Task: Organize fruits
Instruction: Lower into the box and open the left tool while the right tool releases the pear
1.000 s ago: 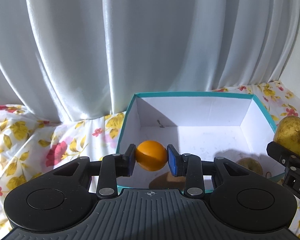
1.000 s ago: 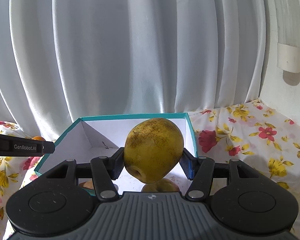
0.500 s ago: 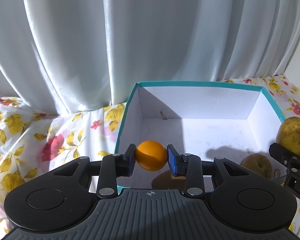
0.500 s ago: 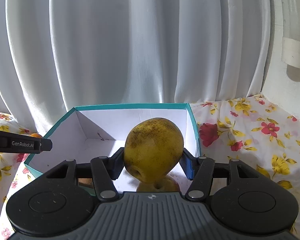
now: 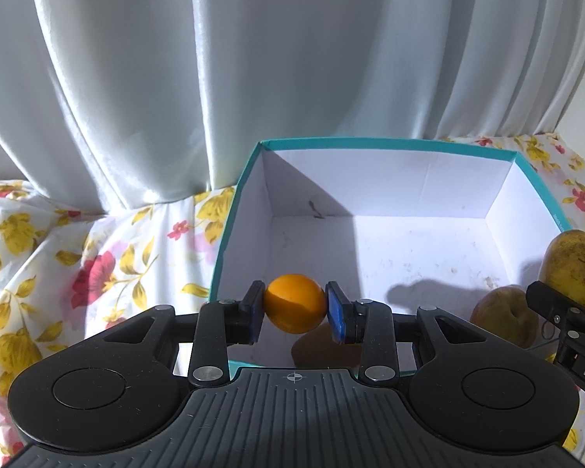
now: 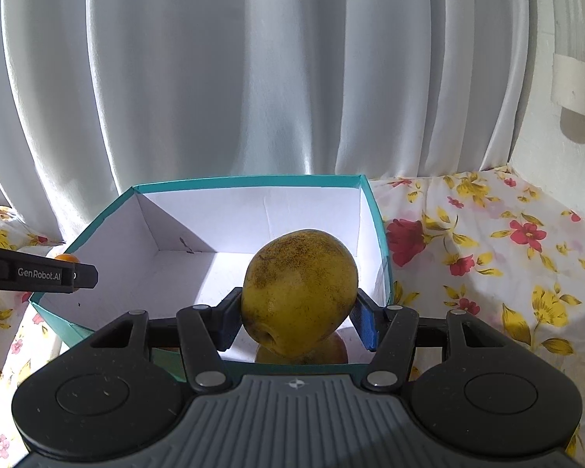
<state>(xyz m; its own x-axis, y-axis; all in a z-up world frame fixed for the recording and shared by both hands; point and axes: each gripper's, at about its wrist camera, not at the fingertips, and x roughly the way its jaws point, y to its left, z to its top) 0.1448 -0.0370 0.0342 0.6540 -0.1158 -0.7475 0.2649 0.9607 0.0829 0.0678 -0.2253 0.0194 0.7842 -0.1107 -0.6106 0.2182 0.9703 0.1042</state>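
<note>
My left gripper (image 5: 295, 310) is shut on a small orange (image 5: 295, 309), held over the near left part of a teal box (image 5: 230, 230) with a white inside. In the right wrist view my right gripper (image 6: 298, 318) is shut on a speckled yellow pear (image 6: 298, 296) above the same box (image 6: 378, 218), near its right wall. That held pear (image 5: 575, 263) shows at the right edge of the left wrist view. Another yellowish pear (image 5: 503, 316) lies on the box floor below it, and a brownish fruit (image 5: 316, 347) lies under the orange, half hidden. The left gripper's finger (image 6: 39, 273) enters the right wrist view from the left.
A white curtain (image 5: 292, 78) hangs close behind the box. A floral cloth (image 6: 507, 253) covers the surface on both sides of the box (image 5: 78, 273). A white wall with a white fitting (image 6: 575, 89) stands at the far right.
Both grippers have sunk a little toward the box with their fruits still held, and more of the box floor and the pear lying in it has come into view.
</note>
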